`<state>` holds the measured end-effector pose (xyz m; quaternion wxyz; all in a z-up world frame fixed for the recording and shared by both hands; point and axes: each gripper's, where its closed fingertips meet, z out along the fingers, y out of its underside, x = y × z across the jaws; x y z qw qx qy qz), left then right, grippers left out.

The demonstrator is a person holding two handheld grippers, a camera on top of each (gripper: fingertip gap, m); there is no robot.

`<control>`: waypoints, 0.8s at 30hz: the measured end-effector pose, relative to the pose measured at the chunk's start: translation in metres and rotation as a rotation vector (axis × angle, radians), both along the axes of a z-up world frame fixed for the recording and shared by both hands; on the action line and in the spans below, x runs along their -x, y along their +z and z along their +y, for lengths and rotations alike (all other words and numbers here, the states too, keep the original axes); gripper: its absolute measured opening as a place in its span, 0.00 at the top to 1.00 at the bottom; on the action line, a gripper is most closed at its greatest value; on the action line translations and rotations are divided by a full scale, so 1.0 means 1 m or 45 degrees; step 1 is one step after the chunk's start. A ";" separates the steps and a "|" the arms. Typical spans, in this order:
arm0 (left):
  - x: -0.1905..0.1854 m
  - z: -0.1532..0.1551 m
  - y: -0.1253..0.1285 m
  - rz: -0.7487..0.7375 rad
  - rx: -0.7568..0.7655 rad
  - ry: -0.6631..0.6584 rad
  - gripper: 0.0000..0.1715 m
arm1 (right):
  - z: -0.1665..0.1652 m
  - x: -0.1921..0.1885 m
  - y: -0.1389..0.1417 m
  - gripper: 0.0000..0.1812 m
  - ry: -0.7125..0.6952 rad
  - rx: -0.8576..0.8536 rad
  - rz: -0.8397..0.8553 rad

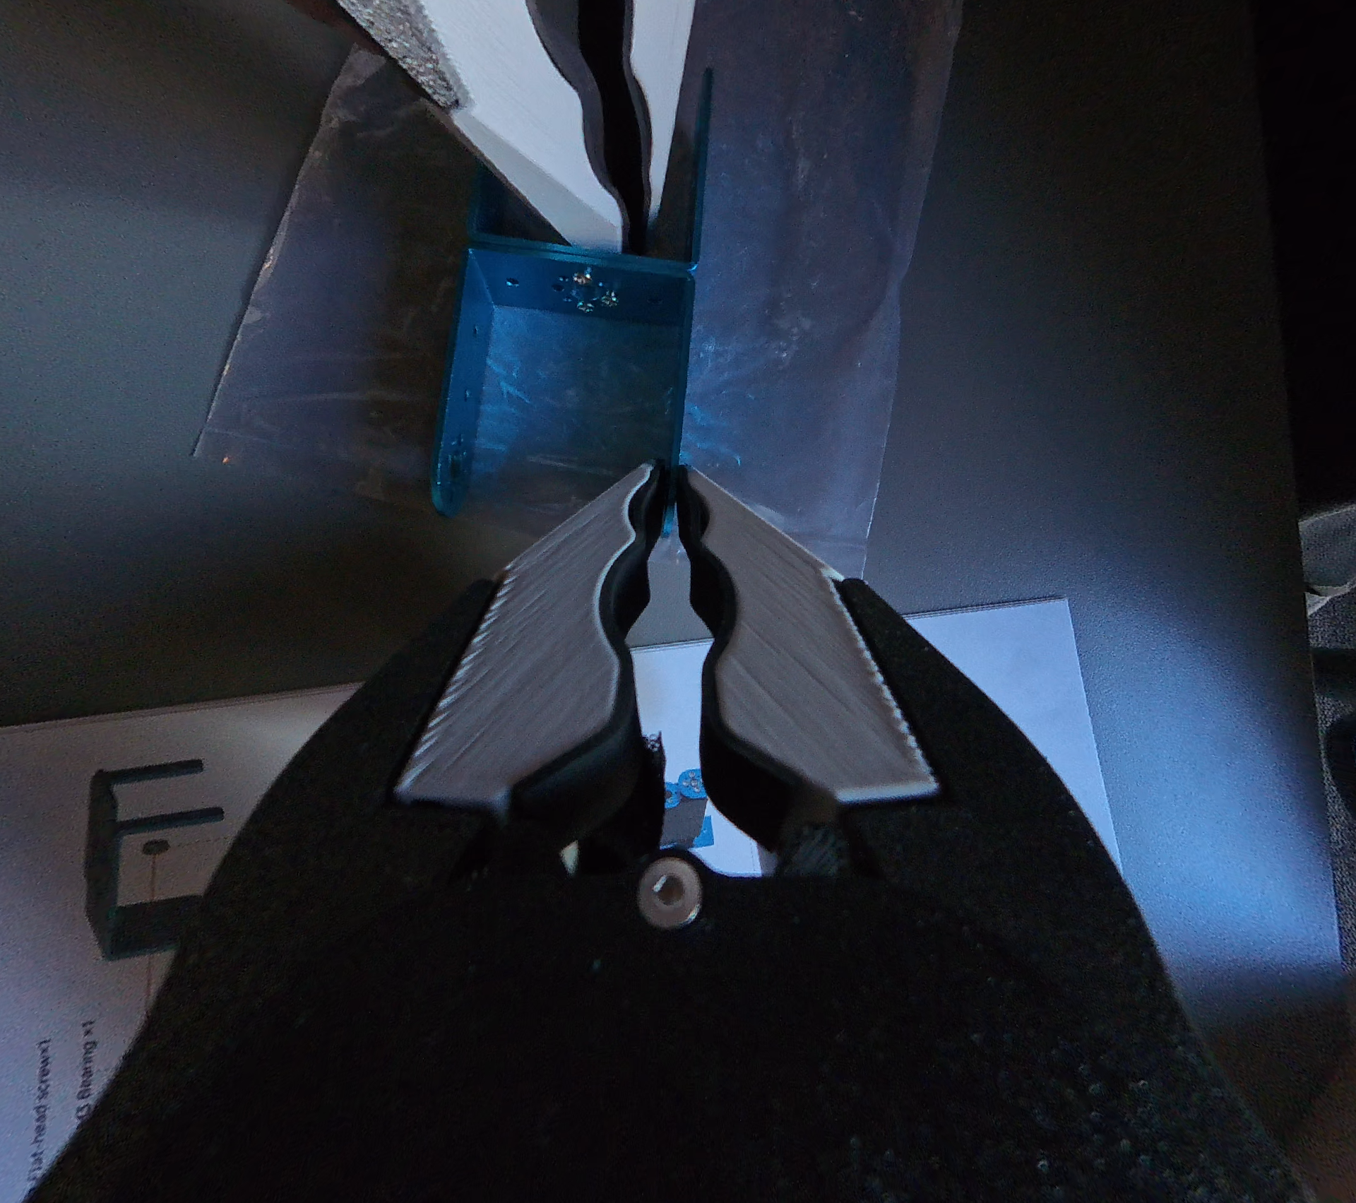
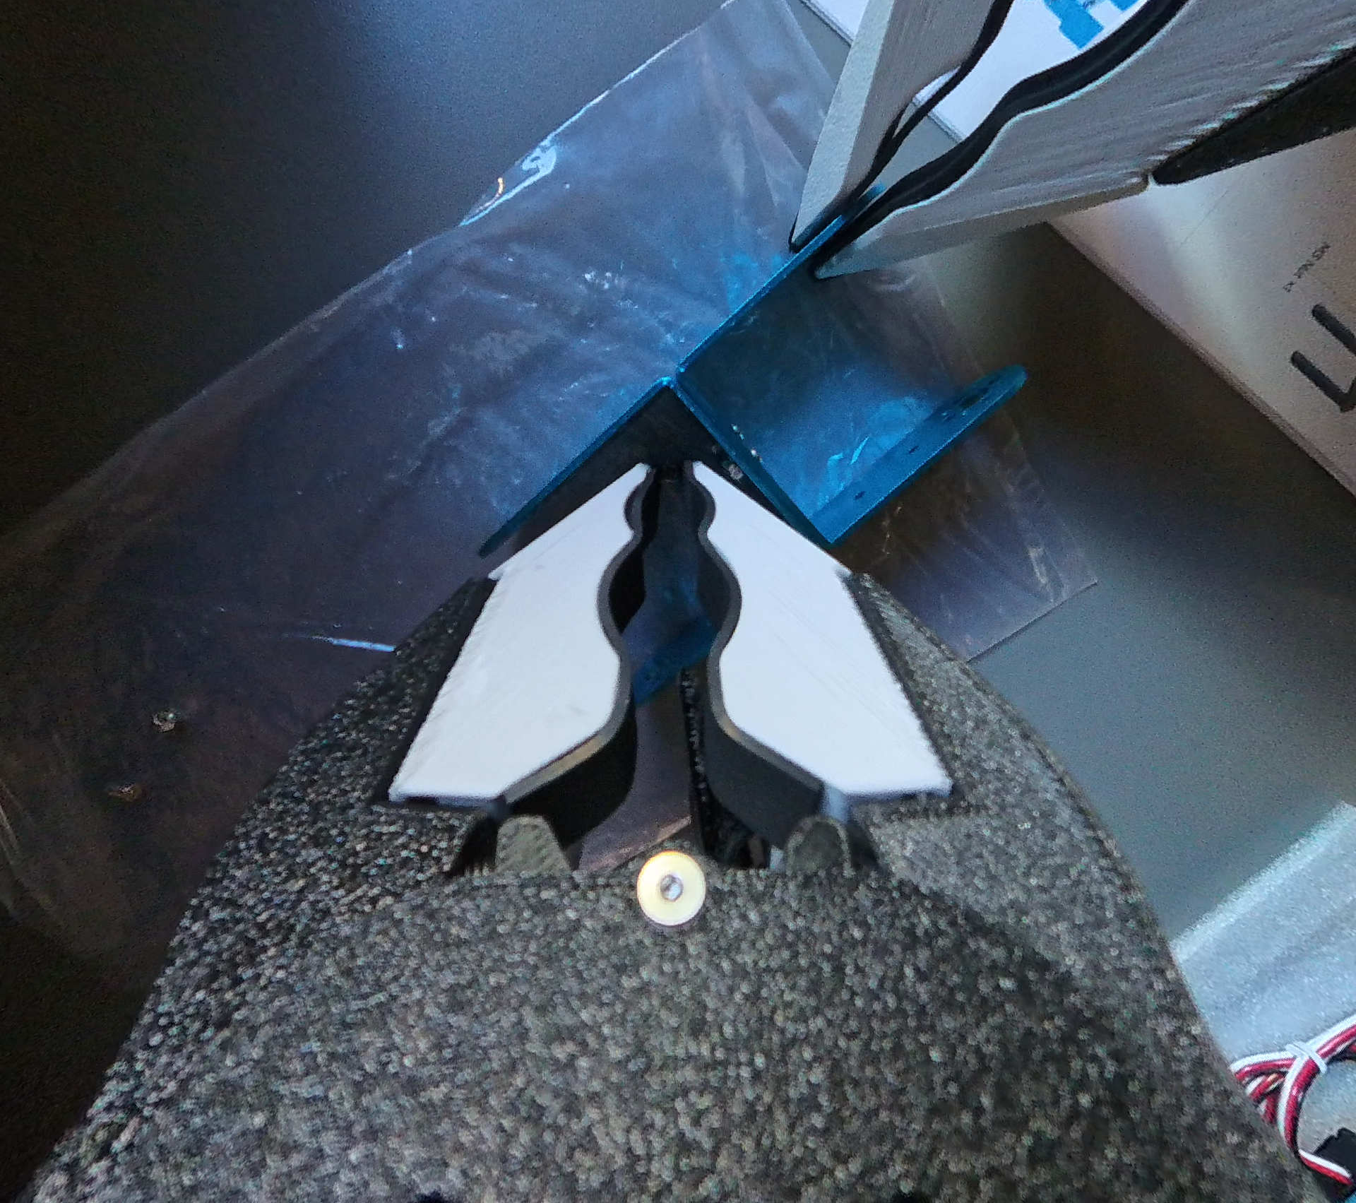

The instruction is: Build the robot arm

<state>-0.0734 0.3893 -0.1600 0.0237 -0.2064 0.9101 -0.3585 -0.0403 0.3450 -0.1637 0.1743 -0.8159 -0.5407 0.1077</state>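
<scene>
Blue metal U-bracket [image 1: 580, 360] is pinched at opposite flanges by left gripper [image 1: 669, 478] and right gripper [image 2: 669, 470], steadying it over clear plastic bag [image 2: 514, 316] on the dark worktop [image 1: 147, 287].

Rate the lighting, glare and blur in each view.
Left wrist view: dim, bluish; blue bracket sharp, other gripper soft near the top edge. Right wrist view: brighter; white glare streaks on clear plastic sheet, wide-angle bending at the edges.

In the left wrist view, the U-shaped bracket [image 1: 565, 375] sits at centre on a plastic bag [image 1: 800, 302] spread over the tabletop [image 1: 1101, 287]. The right gripper [image 1: 635, 228] meets it from 12 o'clock, the left gripper [image 1: 669, 479] from 6 o'clock, over a printed sheet [image 1: 990, 676].
</scene>
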 end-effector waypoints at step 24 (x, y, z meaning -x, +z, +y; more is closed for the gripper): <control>0.000 -0.001 0.000 0.012 0.027 -0.002 0.99 | 0.003 0.001 0.016 0.97 0.201 -0.888 0.031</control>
